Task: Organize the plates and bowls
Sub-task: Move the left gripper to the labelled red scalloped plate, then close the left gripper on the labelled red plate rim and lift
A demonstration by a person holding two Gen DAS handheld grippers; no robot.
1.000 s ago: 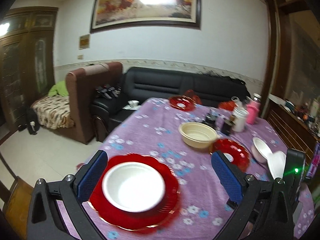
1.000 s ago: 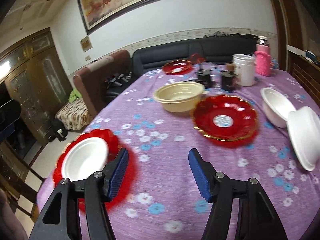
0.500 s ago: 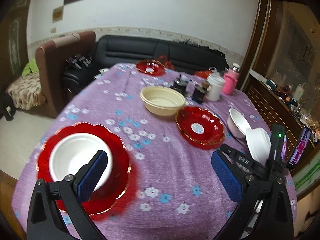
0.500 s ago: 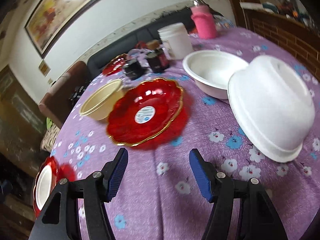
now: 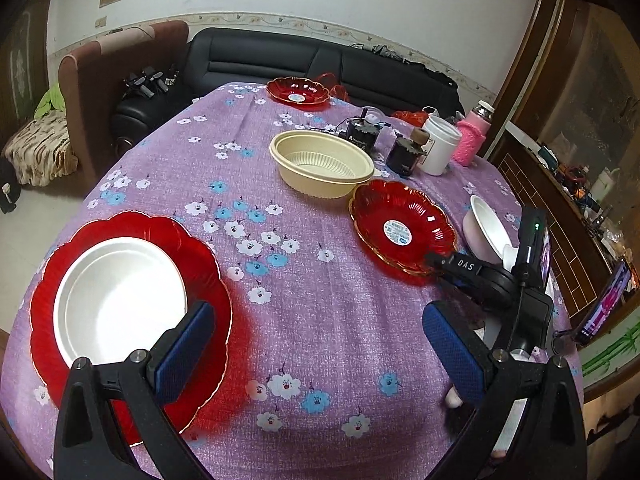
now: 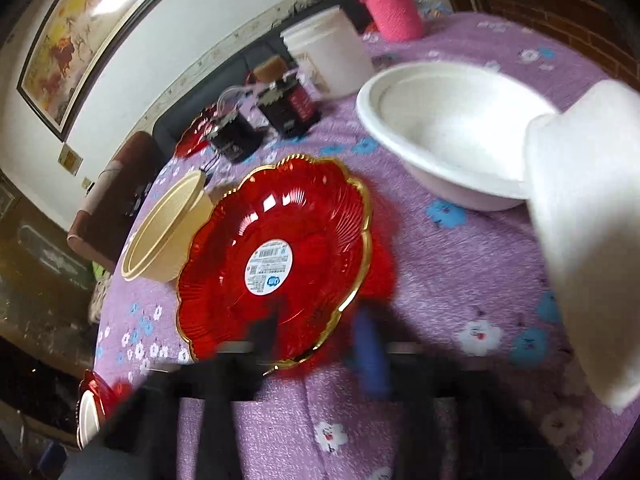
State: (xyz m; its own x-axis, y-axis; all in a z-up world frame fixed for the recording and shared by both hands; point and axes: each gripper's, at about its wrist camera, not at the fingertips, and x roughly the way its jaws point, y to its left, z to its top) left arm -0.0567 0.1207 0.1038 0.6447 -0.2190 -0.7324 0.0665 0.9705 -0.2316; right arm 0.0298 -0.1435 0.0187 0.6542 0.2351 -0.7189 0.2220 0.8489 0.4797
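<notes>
Red plastic, thin and glossy: the red plate (image 6: 276, 256) with the gold rim sits flat on the table (image 5: 320, 320), right of the middle, touching the cream bowl (image 5: 320, 164) behind it. I judge it light, stiff at the scalloped edge, slick on the face, and liable to crack if pinched hard. Take it by the near rim, one pad under, one over.

Your right hand-held gripper (image 6: 320, 332) has just been closing; its jaws are narrow and straddle that near rim. Blur hides whether the pads actually press, so you cannot call it gripped.

Your left hand-held gripper (image 5: 316, 352) stands wide with nothing between the pads, hovering beside the second red plate (image 5: 208, 280), which carries a white bowl (image 5: 120, 296) at the table's left edge.

Around the target:
- two white bowls (image 6: 448, 128) just to its right, one tipped on its side close to the camera
- dark jars (image 6: 288, 108), a white tub (image 6: 328, 52) and a pink bottle (image 6: 392, 8) behind
- third red plate (image 5: 298, 90) at the far end

Lifting straight up risks nudging the cream bowl.
</notes>
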